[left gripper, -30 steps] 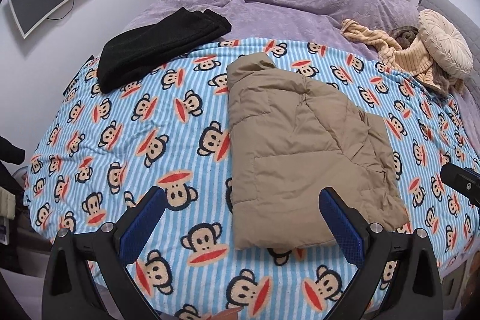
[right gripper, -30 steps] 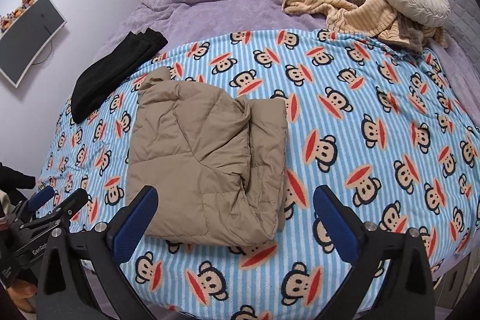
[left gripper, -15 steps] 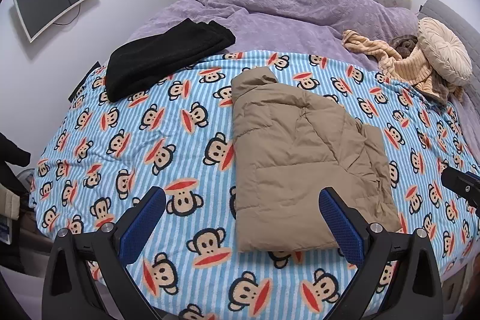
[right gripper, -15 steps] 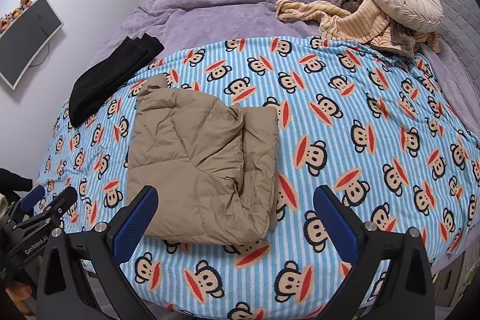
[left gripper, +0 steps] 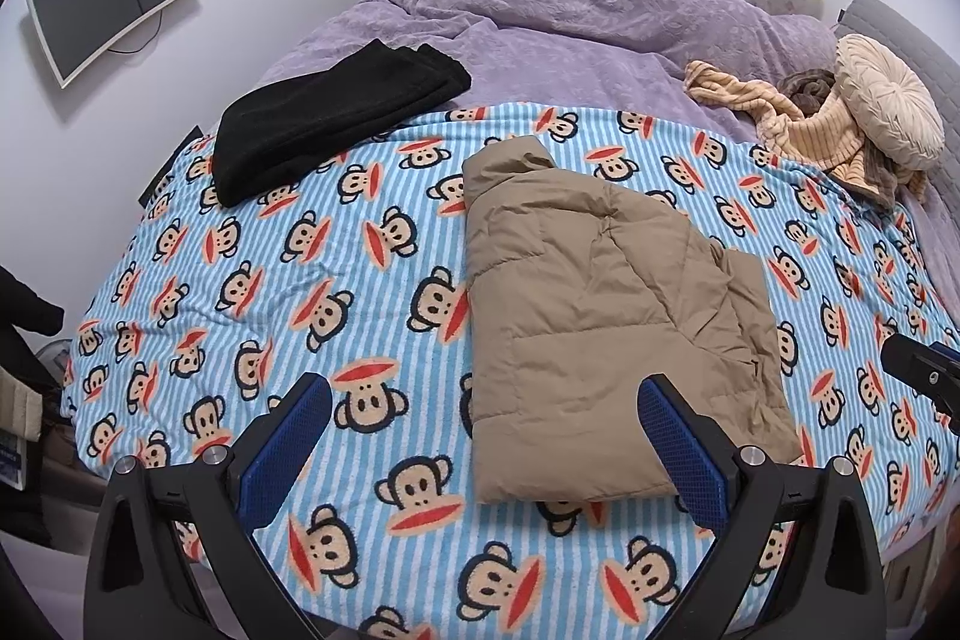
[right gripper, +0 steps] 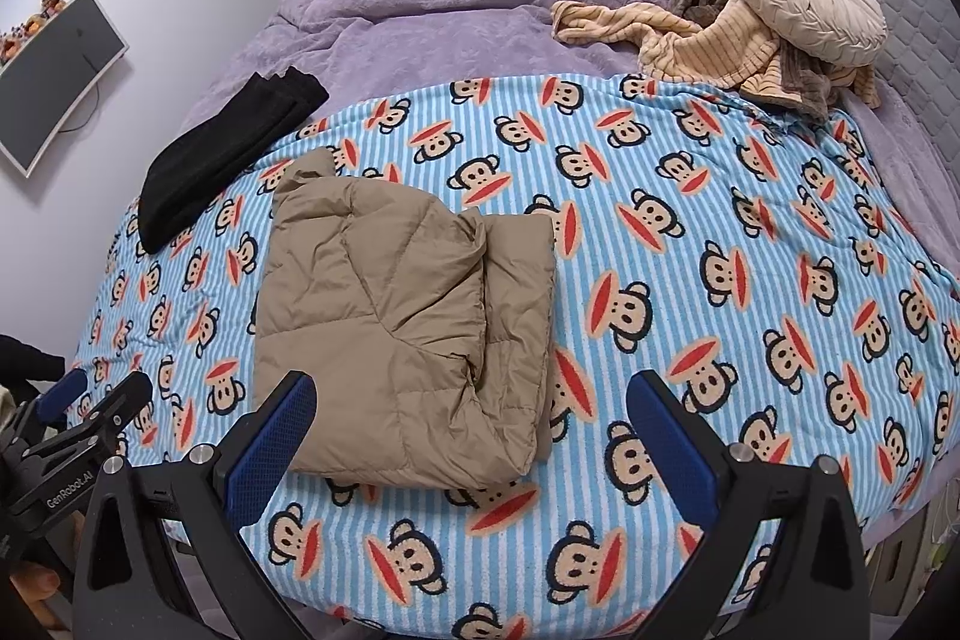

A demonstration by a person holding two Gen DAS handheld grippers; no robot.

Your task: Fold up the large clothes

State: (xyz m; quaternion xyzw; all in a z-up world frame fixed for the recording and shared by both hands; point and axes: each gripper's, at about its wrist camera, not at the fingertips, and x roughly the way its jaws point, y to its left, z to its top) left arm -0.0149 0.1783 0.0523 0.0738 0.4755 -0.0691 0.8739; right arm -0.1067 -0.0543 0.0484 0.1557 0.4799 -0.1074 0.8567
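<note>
Your left gripper [left gripper: 483,436] and right gripper [right gripper: 471,433] both hang wide apart, holding nothing, above the bed's near edge. The folded tan jacket [left gripper: 600,334] lies just ahead on the monkey blanket [left gripper: 288,280], long axis running away from you, nearer your left gripper. Only the right view shows its stacked layers along the right edge.

Matt quilted jacket [left gripper: 606,340], fleecy blanket [left gripper: 288,280]
</note>
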